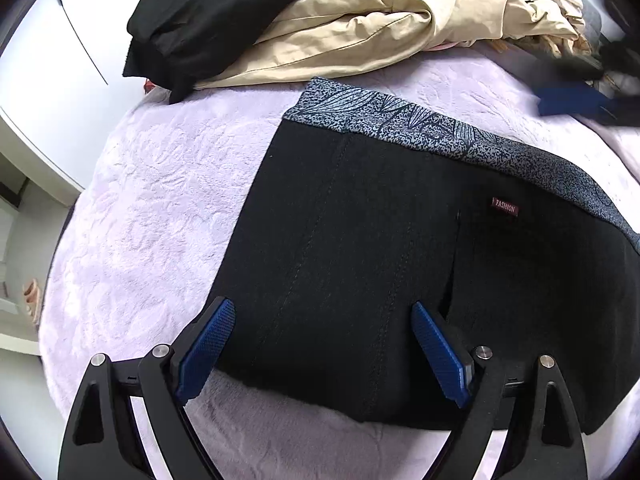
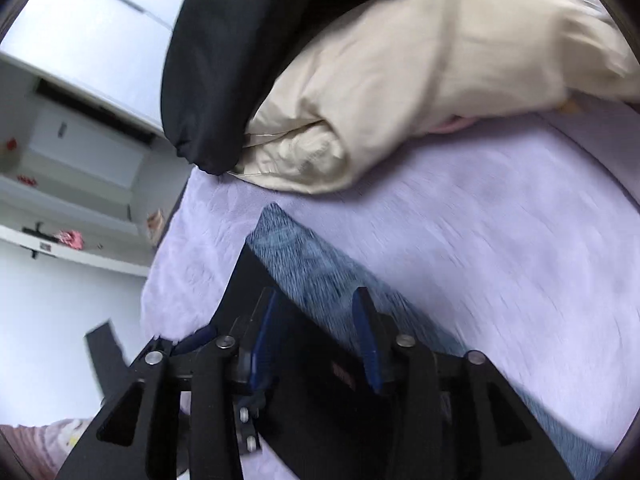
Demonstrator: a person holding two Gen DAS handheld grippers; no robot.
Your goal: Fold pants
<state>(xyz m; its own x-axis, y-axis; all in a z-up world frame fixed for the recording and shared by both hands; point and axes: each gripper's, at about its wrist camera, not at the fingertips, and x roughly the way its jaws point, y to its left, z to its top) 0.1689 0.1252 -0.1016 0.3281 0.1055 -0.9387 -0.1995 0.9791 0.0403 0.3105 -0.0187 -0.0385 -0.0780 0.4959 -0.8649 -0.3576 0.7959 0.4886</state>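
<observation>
The black pants [image 1: 380, 264] lie folded flat on the lilac bedspread [image 1: 152, 208], with a grey patterned waistband [image 1: 440, 128] along the far edge and a red "FASHION" label [image 1: 505, 205]. My left gripper [image 1: 320, 312] is open and empty, its blue pads [image 1: 208, 344] spread over the pants' near edge. My right gripper [image 2: 316, 300] is open and empty above the waistband [image 2: 304, 264]; this view is motion-blurred. The right gripper also shows blurred in the left wrist view [image 1: 572, 98], beyond the waistband.
A heap of clothes lies at the far side of the bed: a black garment [image 1: 208, 20] and a beige one [image 1: 380, 28]. The bed's left edge drops to a white floor and shelving [image 2: 80, 184].
</observation>
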